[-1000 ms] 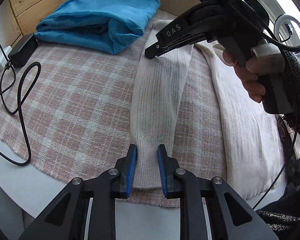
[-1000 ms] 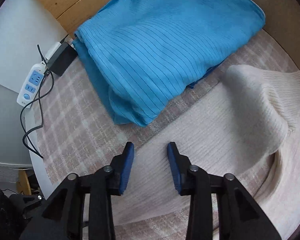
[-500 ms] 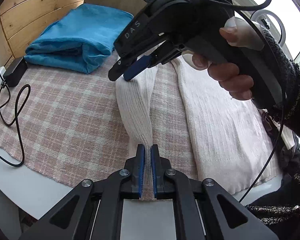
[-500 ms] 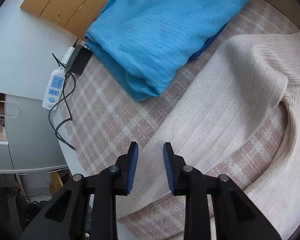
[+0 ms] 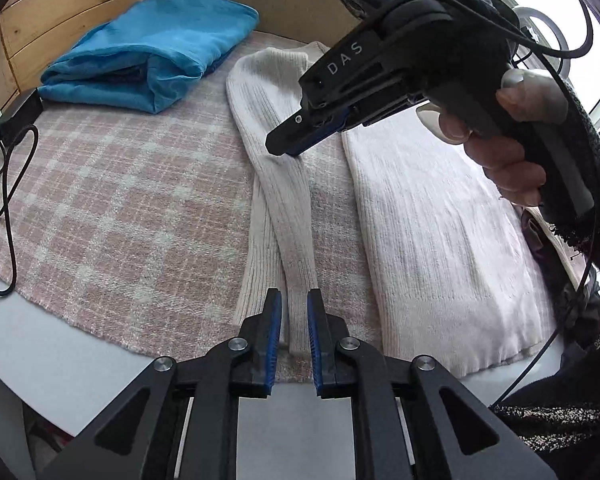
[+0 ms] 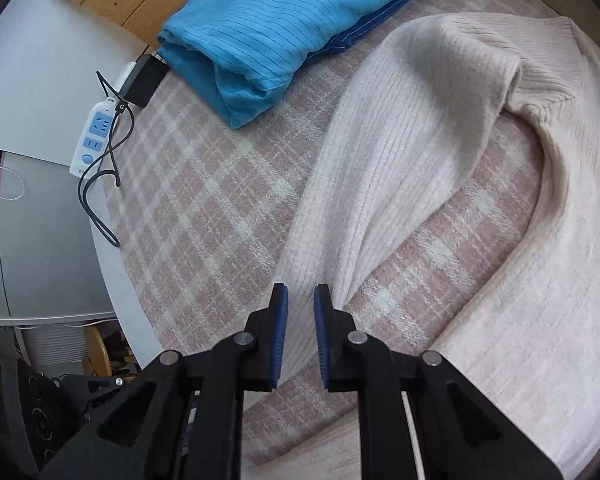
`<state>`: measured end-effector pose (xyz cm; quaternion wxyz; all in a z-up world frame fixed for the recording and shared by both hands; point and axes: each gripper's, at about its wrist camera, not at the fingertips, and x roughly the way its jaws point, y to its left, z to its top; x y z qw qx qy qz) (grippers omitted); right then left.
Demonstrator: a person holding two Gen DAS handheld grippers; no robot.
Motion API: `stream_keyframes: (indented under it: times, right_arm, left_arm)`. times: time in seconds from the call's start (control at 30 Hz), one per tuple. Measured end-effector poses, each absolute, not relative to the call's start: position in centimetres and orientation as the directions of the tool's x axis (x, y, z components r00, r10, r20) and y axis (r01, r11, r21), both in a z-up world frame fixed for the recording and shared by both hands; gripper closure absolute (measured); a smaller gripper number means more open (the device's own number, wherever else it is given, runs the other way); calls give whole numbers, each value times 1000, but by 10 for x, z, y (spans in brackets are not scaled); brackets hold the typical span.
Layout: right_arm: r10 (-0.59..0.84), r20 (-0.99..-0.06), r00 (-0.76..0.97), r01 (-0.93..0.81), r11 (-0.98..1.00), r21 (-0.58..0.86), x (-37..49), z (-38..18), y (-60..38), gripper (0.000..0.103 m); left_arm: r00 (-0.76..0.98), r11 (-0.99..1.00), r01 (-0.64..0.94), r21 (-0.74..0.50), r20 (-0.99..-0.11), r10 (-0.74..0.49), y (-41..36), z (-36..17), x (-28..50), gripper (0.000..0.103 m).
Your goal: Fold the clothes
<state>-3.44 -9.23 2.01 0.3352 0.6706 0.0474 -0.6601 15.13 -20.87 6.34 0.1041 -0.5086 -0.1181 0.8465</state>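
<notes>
Your right hand [image 5: 512,156] and its tool cover part of the cream ribbed sweater [image 5: 432,220], and its far edge is cut off in both views. The sweater lies flat on the pink plaid cloth [image 5: 120,208] over the table [image 5: 60,364], one sleeve [image 5: 288,216] folded lengthwise. Your left gripper [image 5: 291,334] is opening, its fingers straddling the sleeve cuff. Your right gripper [image 6: 301,334] is closing around the upper sleeve, not yet pinching it.
</notes>
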Motion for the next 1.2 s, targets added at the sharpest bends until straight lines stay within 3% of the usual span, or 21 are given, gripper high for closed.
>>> stream_keyframes:
  times: [0.2,0.27,0.4,0.6,0.67,0.7,1.0,1.13,1.2]
  right_arm:
    - [-329,-938,112,594,-735,329,-18,27,-118,76]
    - [-337,-934,120,595,-729,339,-17,26,-119,76]
    - [-500,-861,96,491,-729,478,-48,50,-85,76]
    - [-494,-870,8,373,-805,461,-139,81,-47,75]
    - [-467,-884,11,339,-830,443,-168,82,-52,66]
    - [-460,-888,24,305,-842,444,-183,78,-55,63]
    - [-333,-927,171,133,-925,356,-255,13,-95,63]
    - [-257,-942,215,145,-946,291,-261,-2,-114,62]
    - [-246,-945,214,176,-942,285,-261,-3,-124,47]
  left_arm:
    - [-441,-955,-108,-277,-848,295,-198,50,136,87]
    - [-442,-952,-110,-287,-843,306,-205,52,132,101]
    - [-465,-933,-84,-349,-815,347,-273,92,129,100]
    - [-599,-914,85,-396,-754,271,-369,142,112,101]
    - [-602,-917,80,-391,-752,268,-363,140,93,101]
    - [-603,-918,76,-388,-751,268,-359,139,84,101]
    - [-630,-903,24,-430,-708,320,-353,157,77,101]
    - [-620,-910,-29,-414,-706,341,-336,164,83,101]
    - [-621,-911,-56,-409,-701,352,-327,166,87,101]
